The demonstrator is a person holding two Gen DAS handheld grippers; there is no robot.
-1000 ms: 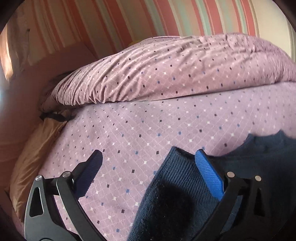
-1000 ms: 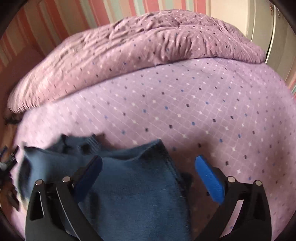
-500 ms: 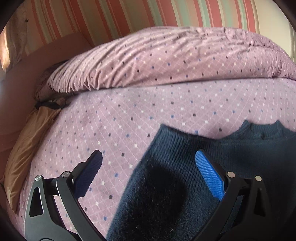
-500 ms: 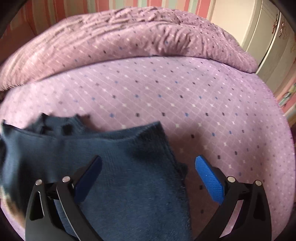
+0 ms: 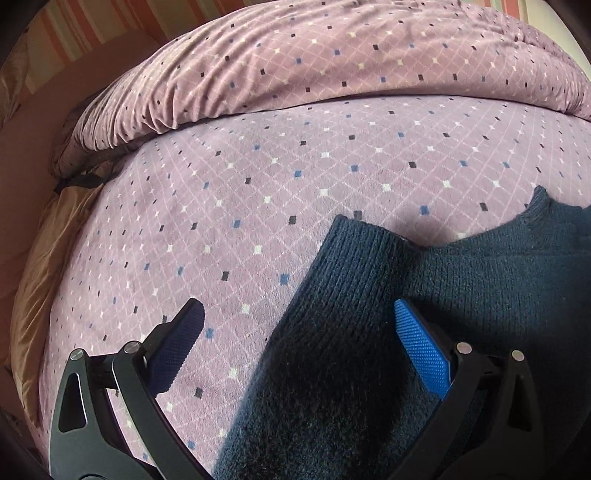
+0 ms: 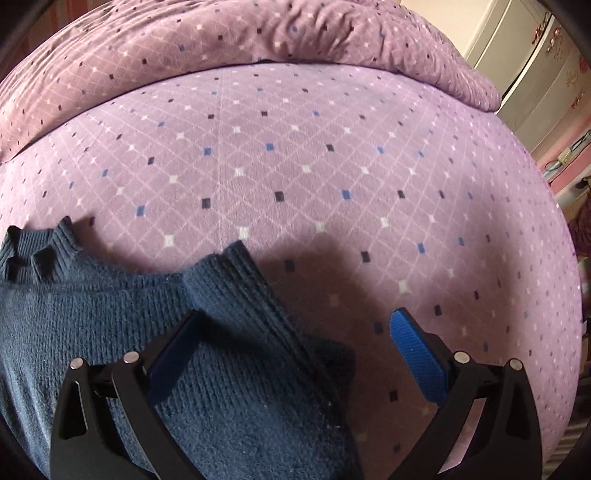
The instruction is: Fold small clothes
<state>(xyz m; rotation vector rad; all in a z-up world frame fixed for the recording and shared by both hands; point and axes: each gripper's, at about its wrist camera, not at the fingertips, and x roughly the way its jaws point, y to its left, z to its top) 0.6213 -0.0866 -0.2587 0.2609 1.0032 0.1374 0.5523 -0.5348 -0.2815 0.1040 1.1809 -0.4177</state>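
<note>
On the purple bed cover point(image 5: 258, 206), below the bunched duvet point(image 5: 332, 62), navy sweater point(image 5: 480, 295) lies flat, apparently unfolded; left gripper point(image 5: 295, 332) and right gripper point(image 6: 295, 339) jaws wide open, holding nothing, each straddling a sleeve; folding judged barely begun.

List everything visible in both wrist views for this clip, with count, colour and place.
Sweater: one, navy knit, lying on the bed near both grippers, collar at its far edge.
Bedspread: one, lilac with small blue, dark and white diamonds, covering the bed.
Duvet: one, same lilac pattern, bunched along the far side of the bed.
Striped wall: pink and pale stripes, behind the bed, far left.
Cabinet: cream, far right.
Left gripper: black with blue pads, open over a sleeve.
Right gripper: black with blue pads, open over the other sleeve.
</note>
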